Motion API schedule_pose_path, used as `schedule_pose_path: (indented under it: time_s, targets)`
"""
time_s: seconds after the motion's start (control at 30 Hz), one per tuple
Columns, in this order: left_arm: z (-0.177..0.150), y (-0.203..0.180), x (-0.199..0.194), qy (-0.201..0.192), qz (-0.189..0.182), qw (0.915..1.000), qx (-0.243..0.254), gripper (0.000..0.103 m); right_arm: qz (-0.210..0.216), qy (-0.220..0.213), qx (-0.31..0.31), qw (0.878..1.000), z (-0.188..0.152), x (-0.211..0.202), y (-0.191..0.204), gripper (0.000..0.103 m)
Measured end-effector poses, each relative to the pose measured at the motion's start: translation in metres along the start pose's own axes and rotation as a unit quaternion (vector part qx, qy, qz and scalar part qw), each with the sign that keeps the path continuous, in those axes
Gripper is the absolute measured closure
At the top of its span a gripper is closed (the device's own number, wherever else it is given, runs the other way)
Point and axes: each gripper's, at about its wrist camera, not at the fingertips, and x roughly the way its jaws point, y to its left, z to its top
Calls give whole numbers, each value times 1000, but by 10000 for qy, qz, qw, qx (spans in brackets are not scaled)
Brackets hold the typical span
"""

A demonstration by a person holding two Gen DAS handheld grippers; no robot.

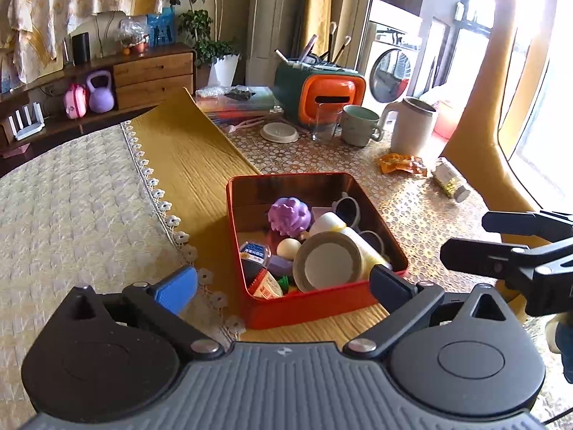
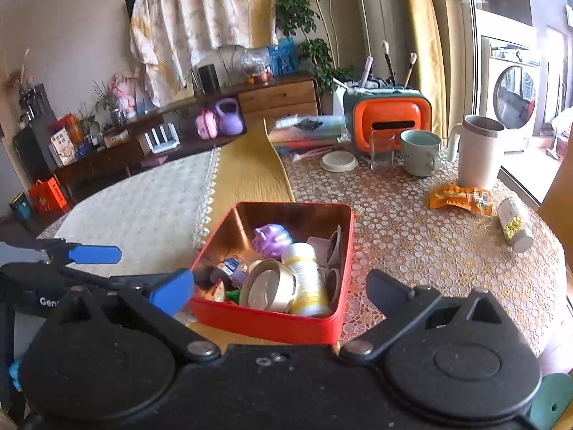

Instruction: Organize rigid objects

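Nearest to me, both sets of tongs stand spread wide and hold nothing: the left tongs (image 1: 283,283) straddle the near rim of the box, and the right tongs (image 2: 281,292) hang just in front of it. The task's things sit in the red square metal tin (image 1: 372,200), open-topped, on the yellow runner of the counter (image 1: 422,215). I judge the tin stiff, smooth-walled and light to moderate with its load; I would grip a side wall or a corner, not the glossy face. Inside, the white plastic bottle with a yellow band (image 2: 308,279) and the round grey tin with a pale lid (image 1: 327,265) look rigid but slippery; take each across its narrow body. The purple knobbly toy (image 1: 289,215) offers easy purchase. Farther off, a small capped bottle of yellow pills (image 2: 514,227) lies on its side and would roll; grip it mid-barrel.
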Motion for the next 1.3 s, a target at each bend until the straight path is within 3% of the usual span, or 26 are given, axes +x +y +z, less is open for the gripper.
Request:
schedule_pose_path:
  time_s: [0.47, 0.63, 0.77, 0.93, 1.2, 1.3]
  targets:
    - [-22, -2, -48, -327, 75, 9994, 94, 0, 100, -424, 185, 9989, -16, -37, 17, 0]
    - [-29, -10, -62, -526, 346, 9975, 309, 0, 131, -409, 104, 9990, -23, -43, 25, 0]
    - [-31, -13, -64, -458, 213, 9985, 216, 0, 83, -469, -10, 9989, -26, -50, 32, 0]
    - [-34, -20, -62, -411, 349, 9983, 207, 0, -39, -493, -68, 9988, -29, -52, 31, 0]
    - [-24, -28, -47, -296, 524, 9981, 164, 0, 109, -408, 285, 9987, -31, -44, 1, 0]
    - [-9, -24, -46, -223, 436, 9986, 196, 0, 119, -310, 363, 9988, -31, -43, -11, 0]
